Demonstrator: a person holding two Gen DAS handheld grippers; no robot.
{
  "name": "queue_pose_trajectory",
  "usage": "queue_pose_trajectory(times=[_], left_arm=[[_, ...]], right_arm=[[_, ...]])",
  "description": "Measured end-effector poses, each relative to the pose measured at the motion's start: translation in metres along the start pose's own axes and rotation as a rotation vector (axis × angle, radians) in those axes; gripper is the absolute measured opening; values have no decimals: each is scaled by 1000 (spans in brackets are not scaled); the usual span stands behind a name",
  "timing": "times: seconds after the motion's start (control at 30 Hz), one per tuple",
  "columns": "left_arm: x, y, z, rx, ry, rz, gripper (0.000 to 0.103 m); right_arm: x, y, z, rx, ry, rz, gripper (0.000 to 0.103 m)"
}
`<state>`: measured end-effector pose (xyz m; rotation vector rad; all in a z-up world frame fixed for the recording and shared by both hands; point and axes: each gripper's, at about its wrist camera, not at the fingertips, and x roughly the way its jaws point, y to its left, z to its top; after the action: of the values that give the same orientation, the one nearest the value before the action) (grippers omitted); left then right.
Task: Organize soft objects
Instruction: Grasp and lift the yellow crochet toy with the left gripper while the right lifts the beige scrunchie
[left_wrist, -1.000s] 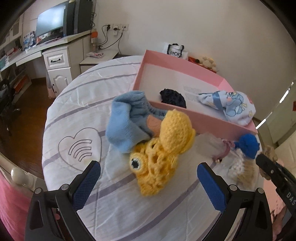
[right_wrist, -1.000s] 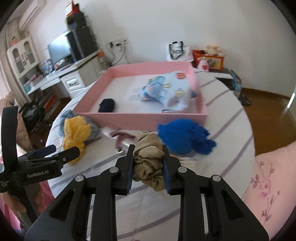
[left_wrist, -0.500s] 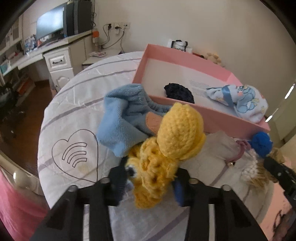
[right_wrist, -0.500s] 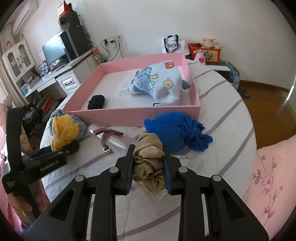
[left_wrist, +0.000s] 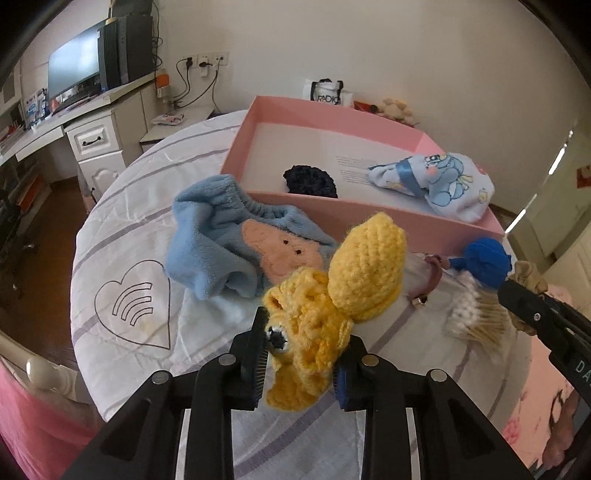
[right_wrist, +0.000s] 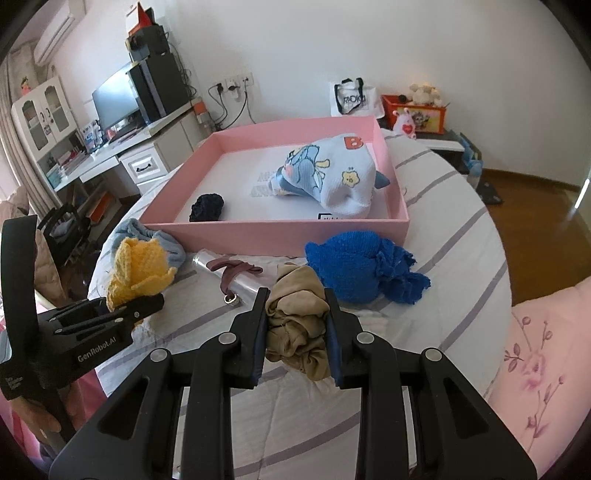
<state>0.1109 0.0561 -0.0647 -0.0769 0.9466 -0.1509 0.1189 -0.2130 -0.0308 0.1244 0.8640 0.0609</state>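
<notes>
My left gripper (left_wrist: 301, 354) is shut on a yellow crocheted toy (left_wrist: 332, 295) and holds it lifted above the round table; it also shows in the right wrist view (right_wrist: 140, 273). My right gripper (right_wrist: 295, 325) is shut on a tan cloth bundle (right_wrist: 295, 325), held above the table. A pink box (right_wrist: 280, 232) holds a dark blue crochet piece (right_wrist: 207, 207) and a white-and-blue printed cloth (right_wrist: 332, 173). A light blue plush cloth (left_wrist: 221, 243) and a blue knitted piece (right_wrist: 358, 266) lie on the table in front of the box.
A clear tube with a maroon strap (right_wrist: 232, 275) and a bundle of cotton swabs (left_wrist: 476, 321) lie on the striped tablecloth (left_wrist: 129, 306). A desk with a monitor (left_wrist: 74, 70) stands at the back left. Pink bedding (right_wrist: 546, 354) is at the right.
My left gripper has moved in and closed on the yellow crocheted toy, then lifted it. My right gripper has risen with the tan cloth still held.
</notes>
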Motion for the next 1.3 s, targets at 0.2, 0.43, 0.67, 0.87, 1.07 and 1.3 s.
queue_pose_trajectory(times=[0.2,0.43,0.67,0.87,1.07,1.3], left_arm=[[-20,-8,2,17,-48,1,26],[-52,-17,1,31,-110,14,26],[-91,-28,-5,51,-199,25,26],[-132,-31,-11,58,-294,32,26],[-168,-33,-21,68,-387,41,26],[-208,-27,-41,64,-491,47,26]], right_arm=[[-7,0,-1,3,-10,4,26],[-28,7,1,-13,-60,10,26],[-60,17,7,-39,-144,5,26],[-87,29,13,-82,-225,-2,27],[-114,43,18,-114,-310,-1,27],[-145,56,19,-151,-404,2,27]])
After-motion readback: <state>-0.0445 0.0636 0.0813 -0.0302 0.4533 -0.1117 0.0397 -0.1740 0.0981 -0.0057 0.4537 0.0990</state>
